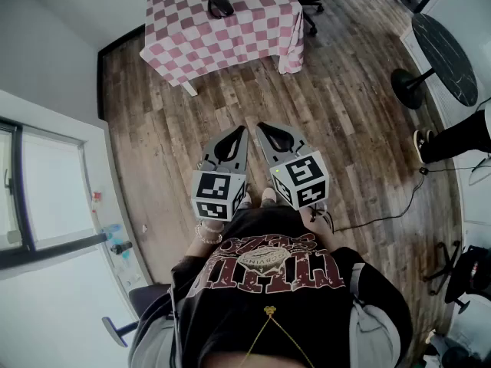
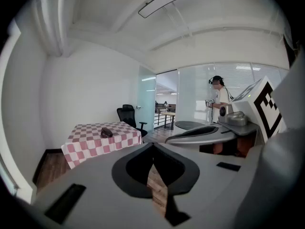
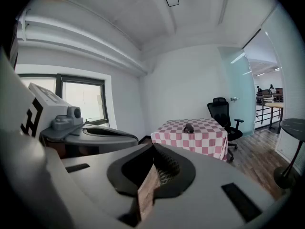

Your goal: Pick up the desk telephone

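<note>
The left gripper (image 1: 242, 129) and right gripper (image 1: 259, 126) are held side by side at the centre of the frame, close to the person's body, tipped slightly down. Both have their fingers closed with nothing between them. The telephone (image 1: 220, 4) lies on the pink-checked tabletop (image 1: 257, 25) at upper centre, well apart from them across the wooden floor (image 1: 345, 106). A round dark table (image 1: 445, 48) stands at upper right.

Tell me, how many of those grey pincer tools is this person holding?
2. The left gripper is at the head view's left, the right gripper close beside it; both point toward the checkered table, jaws shut, nothing held.
</note>
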The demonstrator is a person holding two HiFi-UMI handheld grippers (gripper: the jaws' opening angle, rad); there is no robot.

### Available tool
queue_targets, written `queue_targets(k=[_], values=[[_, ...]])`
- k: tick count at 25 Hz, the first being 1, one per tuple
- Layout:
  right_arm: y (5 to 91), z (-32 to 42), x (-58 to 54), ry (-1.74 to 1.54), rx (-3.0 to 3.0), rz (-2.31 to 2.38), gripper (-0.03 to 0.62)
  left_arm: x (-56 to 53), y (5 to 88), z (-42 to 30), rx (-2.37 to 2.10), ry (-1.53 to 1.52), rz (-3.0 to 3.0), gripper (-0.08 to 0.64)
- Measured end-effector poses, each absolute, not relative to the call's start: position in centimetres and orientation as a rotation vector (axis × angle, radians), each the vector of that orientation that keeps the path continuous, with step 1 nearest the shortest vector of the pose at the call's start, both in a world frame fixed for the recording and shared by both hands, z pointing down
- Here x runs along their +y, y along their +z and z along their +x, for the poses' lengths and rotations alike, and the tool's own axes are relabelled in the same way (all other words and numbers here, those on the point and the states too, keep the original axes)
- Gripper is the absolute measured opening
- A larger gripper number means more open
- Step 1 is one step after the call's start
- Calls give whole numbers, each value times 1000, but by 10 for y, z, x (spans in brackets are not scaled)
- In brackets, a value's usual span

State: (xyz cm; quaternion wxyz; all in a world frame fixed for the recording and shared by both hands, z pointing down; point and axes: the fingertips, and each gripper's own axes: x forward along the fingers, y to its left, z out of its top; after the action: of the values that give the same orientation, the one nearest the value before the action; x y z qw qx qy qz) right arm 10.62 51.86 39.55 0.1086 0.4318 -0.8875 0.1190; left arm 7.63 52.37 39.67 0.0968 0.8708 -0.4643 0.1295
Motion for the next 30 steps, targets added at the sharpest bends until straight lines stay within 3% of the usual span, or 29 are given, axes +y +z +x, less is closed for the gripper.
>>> queue_targets(k=[12,30], values=[[404,128,529,379,-2652,1180,20,536,416,98,-1374,401,2516,8],[407,103,483,357,-2646,1059,20,488,430,73,-1377,326,2425,8]])
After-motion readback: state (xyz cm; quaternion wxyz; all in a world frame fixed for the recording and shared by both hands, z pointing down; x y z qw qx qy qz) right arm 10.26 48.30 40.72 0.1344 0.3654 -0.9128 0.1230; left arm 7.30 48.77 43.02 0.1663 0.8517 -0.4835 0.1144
